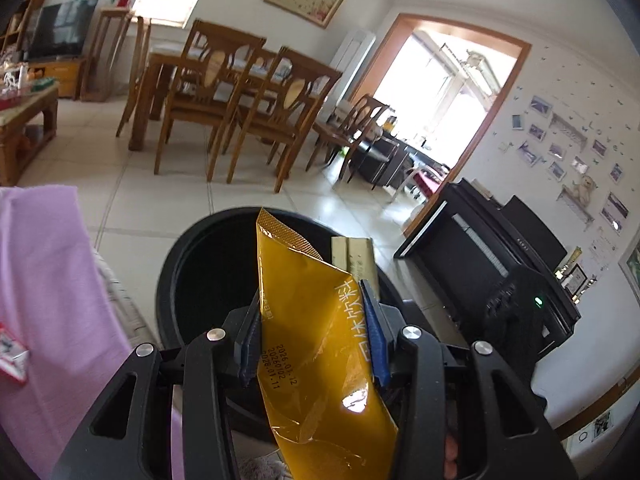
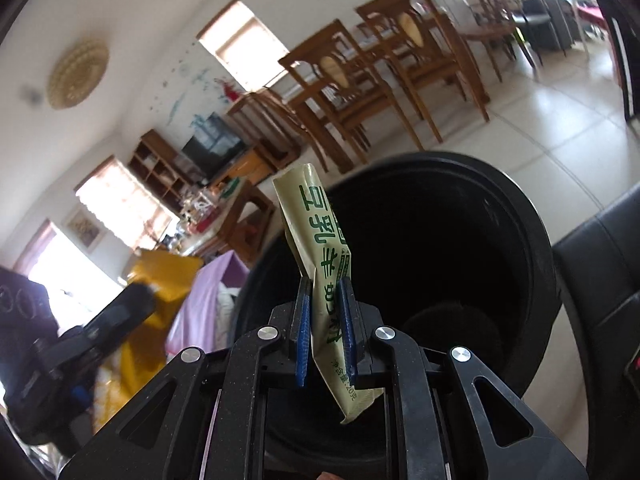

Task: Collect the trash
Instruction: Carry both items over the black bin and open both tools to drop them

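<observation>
On a tiled living-room floor (image 1: 152,216) stands a round black plastic bin (image 2: 460,220). The left gripper (image 1: 310,320) clamps a crinkled amber foil pouch (image 1: 316,340) and the right gripper (image 2: 325,320) pinches a pale green paper sachet (image 2: 320,248), both poised over the bin's mouth for dropping.

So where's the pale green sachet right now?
The pale green sachet is clamped in the right gripper, held over the black bin's open mouth in the right wrist view.

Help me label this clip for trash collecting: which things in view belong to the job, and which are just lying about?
Job:
- yellow wrapper, pinched in the left gripper
- pale green sachet, pinched in the right gripper
- black bin, open just ahead of both

Lying about:
- dining chairs
- pink cloth
- television
- piano
</observation>
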A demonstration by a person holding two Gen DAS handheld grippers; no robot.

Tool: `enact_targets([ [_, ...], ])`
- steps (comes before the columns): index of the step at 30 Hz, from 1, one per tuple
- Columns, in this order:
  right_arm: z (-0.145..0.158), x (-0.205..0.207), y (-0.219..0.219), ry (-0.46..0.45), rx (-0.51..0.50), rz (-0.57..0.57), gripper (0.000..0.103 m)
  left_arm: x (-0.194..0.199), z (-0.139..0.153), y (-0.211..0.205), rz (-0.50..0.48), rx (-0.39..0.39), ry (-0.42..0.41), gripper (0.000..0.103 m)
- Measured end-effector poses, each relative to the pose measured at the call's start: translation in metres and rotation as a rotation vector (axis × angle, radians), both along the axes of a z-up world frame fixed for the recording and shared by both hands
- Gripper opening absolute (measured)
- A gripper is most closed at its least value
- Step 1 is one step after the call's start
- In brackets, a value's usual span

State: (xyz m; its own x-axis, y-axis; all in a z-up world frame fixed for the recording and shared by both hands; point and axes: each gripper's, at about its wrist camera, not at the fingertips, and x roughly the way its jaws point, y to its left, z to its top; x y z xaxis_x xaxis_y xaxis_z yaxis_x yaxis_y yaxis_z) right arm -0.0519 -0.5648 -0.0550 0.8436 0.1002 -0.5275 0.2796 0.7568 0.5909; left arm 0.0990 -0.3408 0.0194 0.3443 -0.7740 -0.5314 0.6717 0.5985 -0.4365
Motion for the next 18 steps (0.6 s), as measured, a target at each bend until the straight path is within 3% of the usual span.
enact_targets([
  [6, -0.012, -0.001, 0.005, -0.036, 0.058, -0.004, 0.015, 0.012, -0.021, -0.026, 0.017, 0.072, 0.038, 0.043],
  [13, 0.007, 0.005, 0.024, -0.042, 0.068, -0.006, 0.015, 0.019, -0.028, -0.034, 0.067, 0.107, 0.054, 0.043],
  [18, 0.023, 0.033, 0.022, -0.038, 0.07, -0.004, 0.017, 0.024, -0.032, -0.037, 0.119, 0.156, 0.079, 0.047],
])
